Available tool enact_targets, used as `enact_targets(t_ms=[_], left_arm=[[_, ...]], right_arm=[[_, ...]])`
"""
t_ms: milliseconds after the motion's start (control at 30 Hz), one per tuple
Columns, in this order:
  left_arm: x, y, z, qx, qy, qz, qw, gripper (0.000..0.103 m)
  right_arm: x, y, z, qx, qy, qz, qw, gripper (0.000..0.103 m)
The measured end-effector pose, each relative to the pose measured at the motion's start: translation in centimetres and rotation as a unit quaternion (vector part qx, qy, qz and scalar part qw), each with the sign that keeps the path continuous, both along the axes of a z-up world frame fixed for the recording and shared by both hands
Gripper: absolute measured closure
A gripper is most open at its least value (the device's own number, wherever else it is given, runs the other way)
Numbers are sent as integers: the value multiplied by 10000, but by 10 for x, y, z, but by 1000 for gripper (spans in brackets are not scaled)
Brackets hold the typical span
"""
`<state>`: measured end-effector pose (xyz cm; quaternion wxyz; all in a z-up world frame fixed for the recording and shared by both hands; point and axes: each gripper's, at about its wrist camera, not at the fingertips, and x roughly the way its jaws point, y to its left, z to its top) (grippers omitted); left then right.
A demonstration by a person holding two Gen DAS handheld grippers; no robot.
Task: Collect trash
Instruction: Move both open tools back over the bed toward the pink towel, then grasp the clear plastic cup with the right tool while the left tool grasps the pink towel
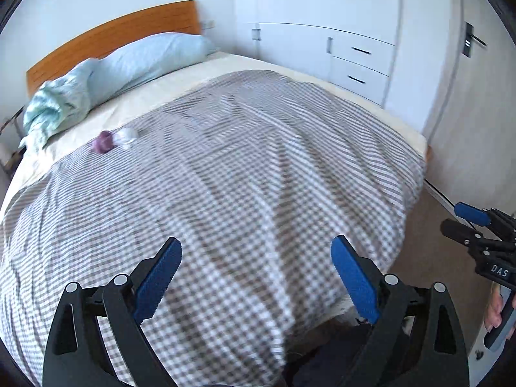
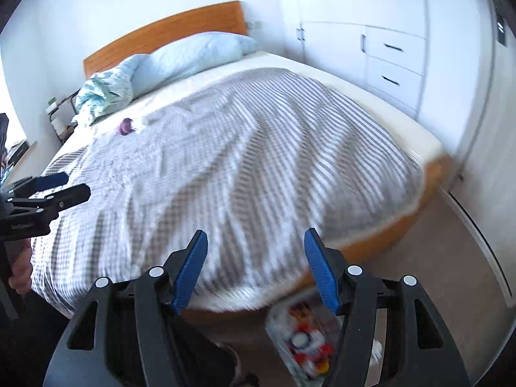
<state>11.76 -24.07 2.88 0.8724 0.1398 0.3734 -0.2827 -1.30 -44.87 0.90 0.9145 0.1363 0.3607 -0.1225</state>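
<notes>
From the left wrist, the left gripper gapes empty over the grey-checked blanket; the crumpled purple-and-white trash lies far off near the pale blue pillow, inviting an overreach. From the right wrist, the right gripper is likewise spread and empty, and soft folds could snag its fingers when it pinches the scraps.

Checked woven cloth bedspread, matt orange wood headboard, smooth pale-blue cloth pillow, glossy white wardrobe

One bed, two pillows, two drawers, two grippers.
</notes>
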Motion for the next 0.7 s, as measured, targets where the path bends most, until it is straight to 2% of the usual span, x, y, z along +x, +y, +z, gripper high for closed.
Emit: enact_targets(t_ms=[167,267,367,500,700], left_arm=[[75,89,3,-290,84,981,9947,12],[121,131,4,-352,148,1436,9889,12],[165,167,5,-590,261,1746,9825,12],[223,200,-2,-723,321,2040,9758,12],[307,216,-12,-764,160,2309,9698,12]], right_arm=[[101,52,15,-11,-146,618,9980,43],[165,81,14,-39,-109,986,9951,43],[226,111,16,-212,-131,1375,9902,43],[300,139,17,-488,-258,1787,9824,38],[407,161,-1,-725,-336,2264,9708,38]])
